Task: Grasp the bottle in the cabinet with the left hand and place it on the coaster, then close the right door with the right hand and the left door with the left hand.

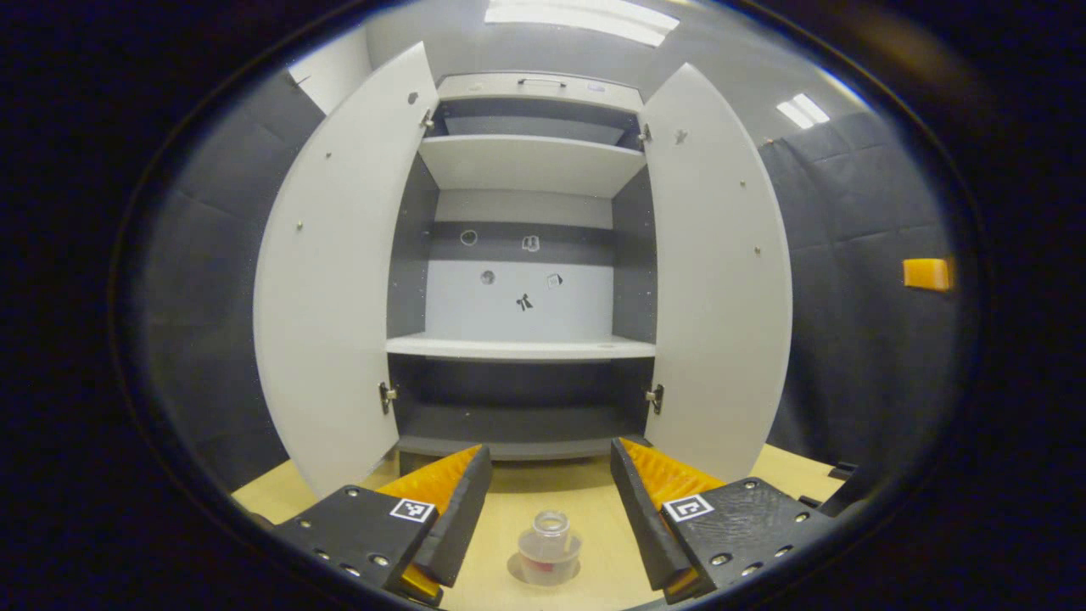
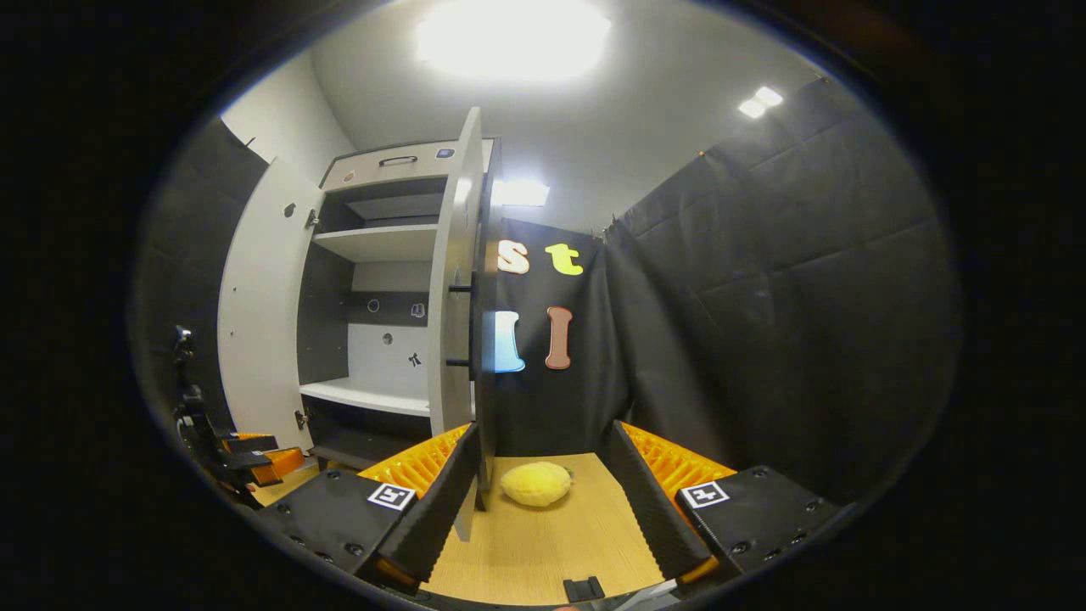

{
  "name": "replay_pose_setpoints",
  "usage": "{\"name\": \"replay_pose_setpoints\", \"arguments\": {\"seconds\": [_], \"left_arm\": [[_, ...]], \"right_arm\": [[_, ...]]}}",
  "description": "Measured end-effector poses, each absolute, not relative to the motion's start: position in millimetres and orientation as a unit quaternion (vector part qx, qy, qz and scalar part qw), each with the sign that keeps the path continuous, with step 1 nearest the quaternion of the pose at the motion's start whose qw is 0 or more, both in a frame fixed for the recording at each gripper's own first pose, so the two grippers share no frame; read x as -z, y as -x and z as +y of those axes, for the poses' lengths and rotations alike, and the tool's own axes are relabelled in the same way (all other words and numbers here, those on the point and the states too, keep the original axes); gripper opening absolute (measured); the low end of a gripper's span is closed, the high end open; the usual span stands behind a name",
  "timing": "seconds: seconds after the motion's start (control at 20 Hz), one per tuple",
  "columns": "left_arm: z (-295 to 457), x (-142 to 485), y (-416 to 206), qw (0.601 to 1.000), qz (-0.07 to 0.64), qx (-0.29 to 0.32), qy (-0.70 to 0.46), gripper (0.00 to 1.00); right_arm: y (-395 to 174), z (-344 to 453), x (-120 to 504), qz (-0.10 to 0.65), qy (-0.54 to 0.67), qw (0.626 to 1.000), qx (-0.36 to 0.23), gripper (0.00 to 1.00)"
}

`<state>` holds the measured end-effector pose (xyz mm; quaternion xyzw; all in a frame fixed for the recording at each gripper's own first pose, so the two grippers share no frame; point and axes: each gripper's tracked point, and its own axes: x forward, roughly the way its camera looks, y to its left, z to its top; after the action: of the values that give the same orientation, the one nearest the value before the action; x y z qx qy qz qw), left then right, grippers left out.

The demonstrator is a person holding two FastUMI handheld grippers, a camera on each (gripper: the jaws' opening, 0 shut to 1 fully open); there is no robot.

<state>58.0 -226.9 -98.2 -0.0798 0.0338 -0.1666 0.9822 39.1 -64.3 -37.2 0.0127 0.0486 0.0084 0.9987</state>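
Small clear plastic bottle (image 1: 549, 546) upright on round coaster (image 1: 543, 570), between spread left gripper (image 1: 550, 518), white cabinet doors (image 1: 339, 271) open, right gripper (image 2: 536, 501) spread by yellow lemon-like object (image 2: 535, 483).

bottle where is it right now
In the left gripper view the bottle stands on the coaster on the table, between the open left gripper fingers.

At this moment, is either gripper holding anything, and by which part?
Nothing is held. The left gripper is open, with the bottle standing on the coaster between its fingers, untouched. The right gripper is open too, near the right door.
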Motion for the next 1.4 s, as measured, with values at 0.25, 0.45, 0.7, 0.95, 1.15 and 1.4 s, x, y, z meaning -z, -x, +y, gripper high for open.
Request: {"name": "replay_pose_setpoints", "arguments": {"seconds": [0.25, 0.45, 0.7, 0.95, 1.15, 1.4], "left_arm": [[-158.2, 53.1, -50.8, 0.99, 0.017, 0.122, 0.063, 0.82], [-92.1, 36.4, -45.2, 0.994, 0.023, 0.083, 0.063, 0.87], [-26.4, 20.0, -38.7, 0.998, 0.012, 0.025, 0.048, 0.87], [29.0, 26.4, -37.6, 0.998, 0.021, -0.014, 0.056, 0.82], [66.6, 24.8, -42.7, 0.998, 0.013, -0.035, 0.044, 0.82], [96.3, 25.2, -53.5, 0.999, 0.003, -0.043, 0.031, 0.82]], "right_arm": [[-80.0, -52.6, 34.7, 0.059, -0.019, 0.998, 0.009, 0.93], [-112.8, -45.3, 25.0, 0.054, -0.006, 0.998, 0.026, 0.98], [-157.1, -43.8, 20.4, 0.057, 0.009, 0.997, 0.056, 0.93], [-182.3, -37.1, 12.4, 0.051, -0.001, 0.995, 0.08, 0.98], [-191.2, -23.5, 6.8, 0.044, 0.008, 0.996, 0.079, 0.96], [-187.5, -15.4, 5.0, 0.039, 0.02, 0.995, 0.088, 0.96]]}}
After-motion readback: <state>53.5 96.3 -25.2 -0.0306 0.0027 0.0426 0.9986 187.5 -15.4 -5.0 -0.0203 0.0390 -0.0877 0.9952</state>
